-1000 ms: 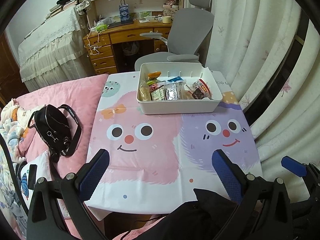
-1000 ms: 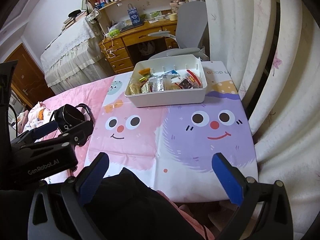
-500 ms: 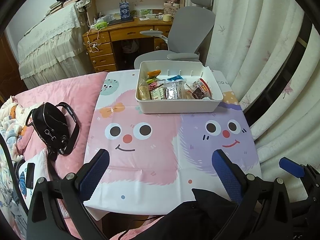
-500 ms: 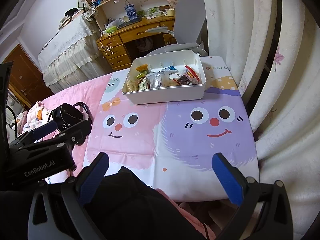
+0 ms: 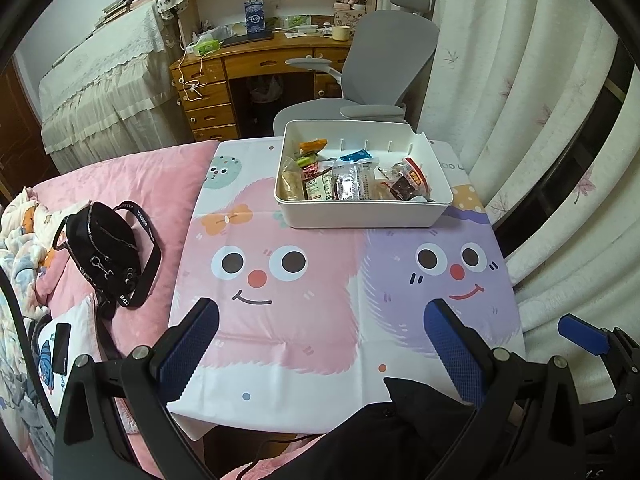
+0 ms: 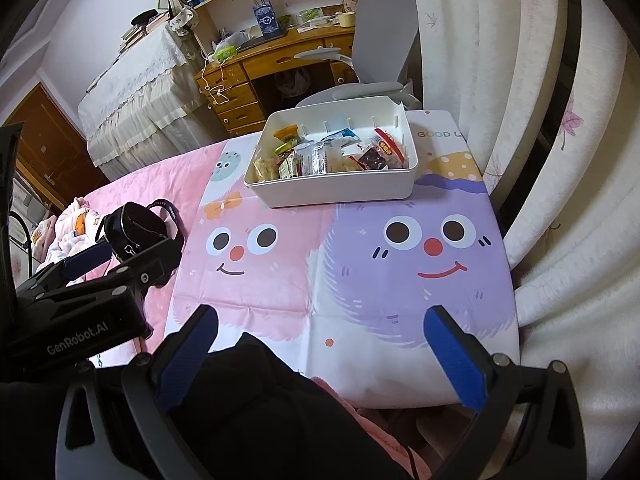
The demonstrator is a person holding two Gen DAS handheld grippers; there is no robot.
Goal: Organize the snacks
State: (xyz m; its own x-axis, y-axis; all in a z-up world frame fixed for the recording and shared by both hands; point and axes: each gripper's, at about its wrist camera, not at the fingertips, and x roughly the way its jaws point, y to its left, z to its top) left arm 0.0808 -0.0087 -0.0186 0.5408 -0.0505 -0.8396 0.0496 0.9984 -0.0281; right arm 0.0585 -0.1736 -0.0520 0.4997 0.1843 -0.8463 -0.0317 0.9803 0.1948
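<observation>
Both grippers' fingers (image 5: pixel 188 344) spread empty, snack bin (image 5: pixel 362 212) well ahead, untouched.

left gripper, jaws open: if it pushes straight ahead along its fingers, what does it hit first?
Probably the cartoon tablecloth: the left gripper points down at its bare pink patch, nothing lying between. The white snack bin sits farther along, so a shallower path would meet that. Depth is uncertain through the fisheye.
</observation>
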